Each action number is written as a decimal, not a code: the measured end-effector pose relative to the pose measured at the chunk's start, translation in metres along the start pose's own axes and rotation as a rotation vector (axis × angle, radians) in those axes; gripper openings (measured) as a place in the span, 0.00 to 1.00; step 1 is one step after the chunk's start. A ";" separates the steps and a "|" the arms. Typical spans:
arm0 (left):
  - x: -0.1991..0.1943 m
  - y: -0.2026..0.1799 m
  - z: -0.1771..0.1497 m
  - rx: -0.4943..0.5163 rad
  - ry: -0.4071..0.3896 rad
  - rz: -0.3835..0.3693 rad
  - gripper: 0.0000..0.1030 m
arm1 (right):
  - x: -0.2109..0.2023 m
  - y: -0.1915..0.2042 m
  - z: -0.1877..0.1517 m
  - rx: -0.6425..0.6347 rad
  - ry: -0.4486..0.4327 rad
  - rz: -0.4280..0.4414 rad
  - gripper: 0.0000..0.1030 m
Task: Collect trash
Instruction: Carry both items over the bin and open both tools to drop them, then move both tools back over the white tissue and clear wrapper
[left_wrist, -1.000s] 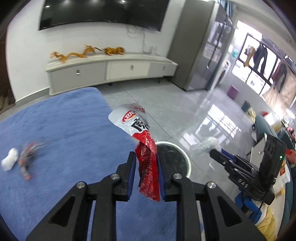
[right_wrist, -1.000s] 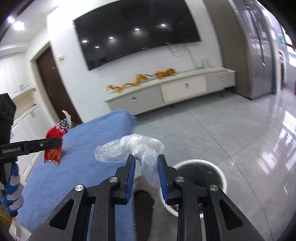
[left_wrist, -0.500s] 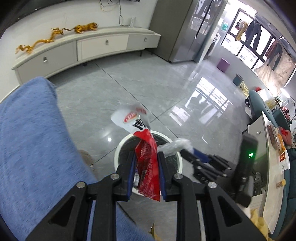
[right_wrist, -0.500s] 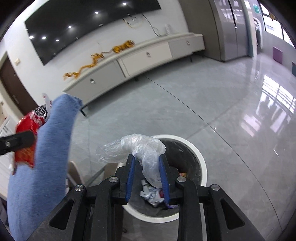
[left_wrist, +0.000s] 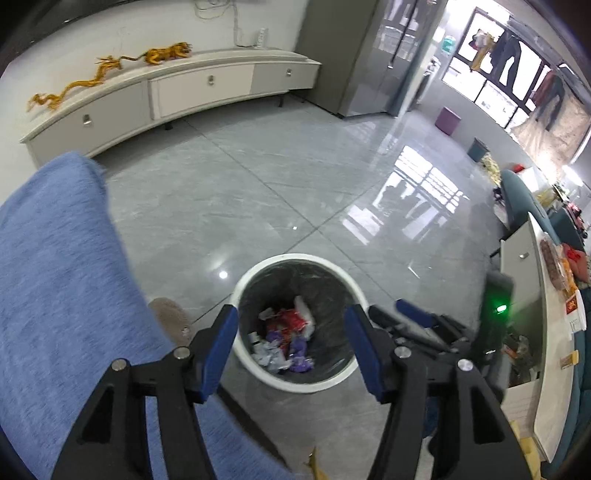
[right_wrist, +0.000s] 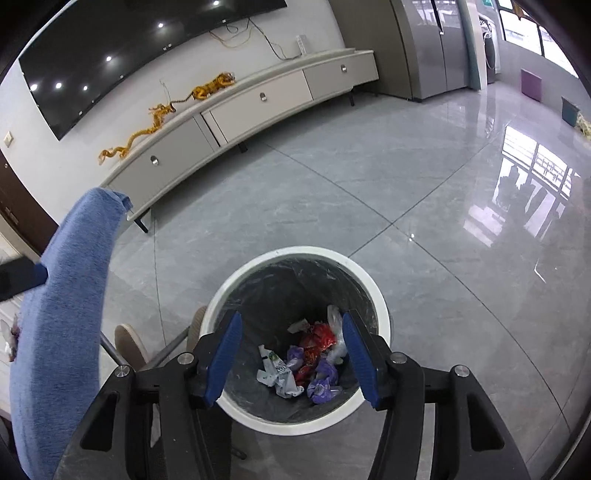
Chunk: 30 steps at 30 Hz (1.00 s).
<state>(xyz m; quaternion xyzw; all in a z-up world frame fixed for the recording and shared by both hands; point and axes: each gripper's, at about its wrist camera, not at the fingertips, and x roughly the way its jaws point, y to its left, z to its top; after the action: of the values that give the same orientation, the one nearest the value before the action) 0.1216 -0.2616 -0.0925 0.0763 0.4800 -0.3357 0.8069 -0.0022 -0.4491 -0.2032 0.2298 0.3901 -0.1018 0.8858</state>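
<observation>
Both grippers hang over the white bin (right_wrist: 384, 321), pointing steeply down into it, and both sets of jaws are opening with nothing between them. Seen along the left gripper (left_wrist: 291, 343), the blue pads frame the bin's mouth; seen along the right gripper (right_wrist: 291, 354), they do the same, with the bin sitting more squarely in the gap. So the trash (right_wrist: 314, 354) lies straight below and ahead of both — a heap of crumpled wrappers on the bottom of the black liner, red packet in the middle, purple scraps and white plastic around it.

The relation that matters now, I'd judge, is the other way: whatever is left to collect lies up on the blue cloth (left_wrist: 55, 277), which fills the left side of both views. The left gripper is the nearer one to it; the right gripper sits on its far side, and shows in the left view as black fingers with blue pads at (left_wrist: 413, 325).

Hard to make out: at the far left edge of the right view, something small, white and reddish (right_wrist: 11, 339) sits on the cloth, cut off by the lens rim — possibly more litter, I can't say. The cloth's top surface is mostly out of frame. A tan slipper (left_wrist: 171, 317) lies on the floor beside the bin.
</observation>
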 end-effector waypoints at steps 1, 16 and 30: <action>-0.007 0.005 -0.004 -0.011 -0.007 0.013 0.57 | -0.005 0.002 0.001 -0.005 -0.009 0.002 0.53; -0.152 0.093 -0.084 -0.135 -0.188 0.129 0.58 | -0.091 0.119 -0.010 -0.189 -0.136 0.111 0.58; -0.283 0.246 -0.226 -0.300 -0.317 0.390 0.69 | -0.100 0.198 -0.026 -0.328 -0.117 0.156 0.59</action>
<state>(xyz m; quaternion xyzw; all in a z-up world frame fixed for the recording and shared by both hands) 0.0207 0.1591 -0.0268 -0.0067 0.3684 -0.1075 0.9234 -0.0153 -0.2631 -0.0799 0.1056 0.3301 0.0188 0.9378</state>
